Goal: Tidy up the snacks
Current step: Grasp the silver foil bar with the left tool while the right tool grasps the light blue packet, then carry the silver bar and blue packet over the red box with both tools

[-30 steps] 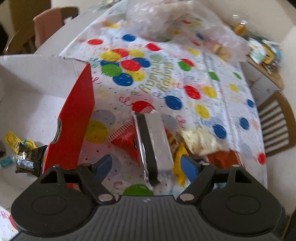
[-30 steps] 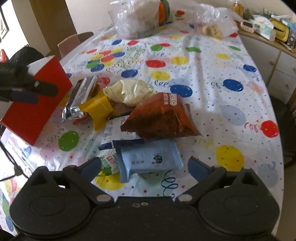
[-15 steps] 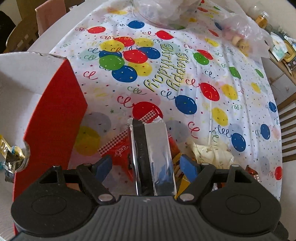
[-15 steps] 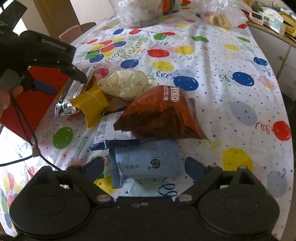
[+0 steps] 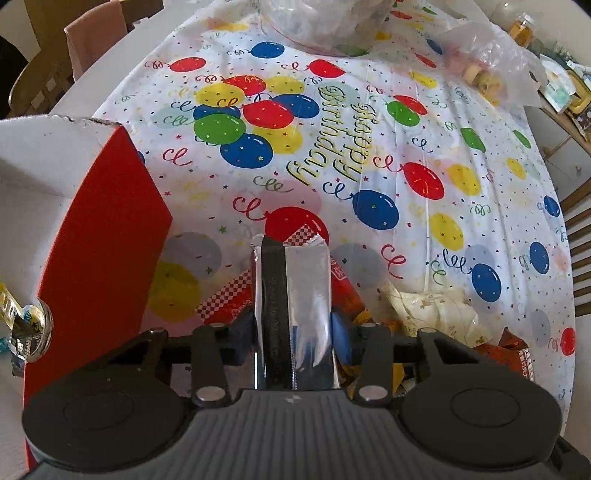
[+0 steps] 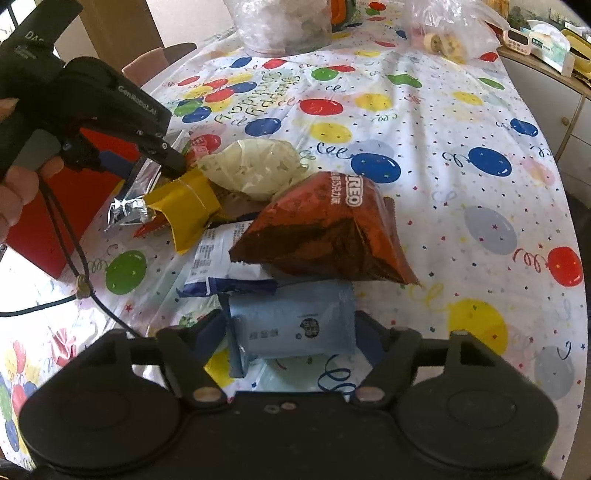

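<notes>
My left gripper [image 5: 293,334] is shut on a silver foil snack pack [image 5: 295,295], its blue pads pressing both sides. The pack also shows in the right wrist view [image 6: 136,192], with the left gripper [image 6: 166,155] over it. My right gripper [image 6: 291,328] is shut on a light blue snack packet [image 6: 295,328]. A brown Oreo bag [image 6: 325,229], a yellow packet [image 6: 184,206], a cream bag [image 6: 258,170] and a white-and-blue packet [image 6: 218,262] lie piled on the balloon tablecloth. A red box [image 5: 99,240] stands at the left with small snacks [image 5: 22,325] inside.
A clear plastic bag [image 6: 284,22] and a bag of round biscuits [image 6: 450,33] sit at the table's far end. A sideboard with clutter [image 6: 543,40] is at the right. Chairs stand at the far left [image 5: 92,37] and right [image 5: 580,236]. A black cable [image 6: 62,236] hangs from the left gripper.
My left gripper has closed onto the silver pack. My right gripper has moved forward and closed onto the light blue packet.
</notes>
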Motion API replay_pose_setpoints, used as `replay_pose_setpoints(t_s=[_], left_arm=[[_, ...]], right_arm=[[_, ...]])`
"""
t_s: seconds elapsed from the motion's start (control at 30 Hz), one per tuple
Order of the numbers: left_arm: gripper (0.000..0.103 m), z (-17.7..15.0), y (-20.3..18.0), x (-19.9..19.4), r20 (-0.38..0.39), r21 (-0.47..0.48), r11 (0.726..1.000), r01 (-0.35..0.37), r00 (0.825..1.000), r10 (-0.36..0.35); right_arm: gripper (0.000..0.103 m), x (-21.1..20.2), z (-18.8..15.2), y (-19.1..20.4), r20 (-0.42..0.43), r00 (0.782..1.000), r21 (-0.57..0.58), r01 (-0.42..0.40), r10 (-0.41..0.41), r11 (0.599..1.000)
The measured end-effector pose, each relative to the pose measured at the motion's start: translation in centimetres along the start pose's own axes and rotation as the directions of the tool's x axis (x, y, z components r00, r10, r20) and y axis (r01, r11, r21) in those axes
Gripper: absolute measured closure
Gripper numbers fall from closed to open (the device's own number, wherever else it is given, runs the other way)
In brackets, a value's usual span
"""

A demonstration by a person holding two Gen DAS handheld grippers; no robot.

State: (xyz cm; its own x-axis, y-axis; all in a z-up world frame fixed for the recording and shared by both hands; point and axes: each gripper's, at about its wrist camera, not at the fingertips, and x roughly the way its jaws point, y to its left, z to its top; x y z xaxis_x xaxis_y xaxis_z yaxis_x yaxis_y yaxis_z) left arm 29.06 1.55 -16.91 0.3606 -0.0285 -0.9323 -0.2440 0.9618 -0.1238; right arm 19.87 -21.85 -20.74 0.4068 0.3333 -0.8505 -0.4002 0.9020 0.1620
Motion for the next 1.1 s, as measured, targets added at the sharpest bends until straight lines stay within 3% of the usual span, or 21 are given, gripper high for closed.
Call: replay_pose_setpoints(t_s=[0.5, 0.87, 0.97, 1.1], left_arm=[[0.061, -2.2, 1.5, -2.4, 0.025, 0.011, 0.998, 0.060, 0.998, -0.060], [0.061, -4.7, 3.4, -5.7, 0.019, 0.043, 0.990, 0.132, 0.991, -0.133], [0.061, -5.5, 3.9, -6.7, 0.019, 0.060, 0.987, 0.147, 0.989, -0.148], [0.061, -6.4, 4.7, -8.3, 0.025, 0.081, 0.981, 0.178, 0.983, -0.180]], right_arm=[[0.063, -1.3, -1.0, 0.3, 0.026, 1.000, 0.048, -0.009, 0.008, 0.999], [0.066, -4.6, -3.3, 0.7, 0.067, 0.998, 0.115, 0.005, -0.013, 0.993], [0.078, -5.4, -4.1, 0.9, 0.074, 0.997, 0.138, -0.001, -0.009, 0.990], [0.081, -6.0, -4.9, 1.4, 0.084, 0.996, 0.172, 0.003, -0.018, 0.985]])
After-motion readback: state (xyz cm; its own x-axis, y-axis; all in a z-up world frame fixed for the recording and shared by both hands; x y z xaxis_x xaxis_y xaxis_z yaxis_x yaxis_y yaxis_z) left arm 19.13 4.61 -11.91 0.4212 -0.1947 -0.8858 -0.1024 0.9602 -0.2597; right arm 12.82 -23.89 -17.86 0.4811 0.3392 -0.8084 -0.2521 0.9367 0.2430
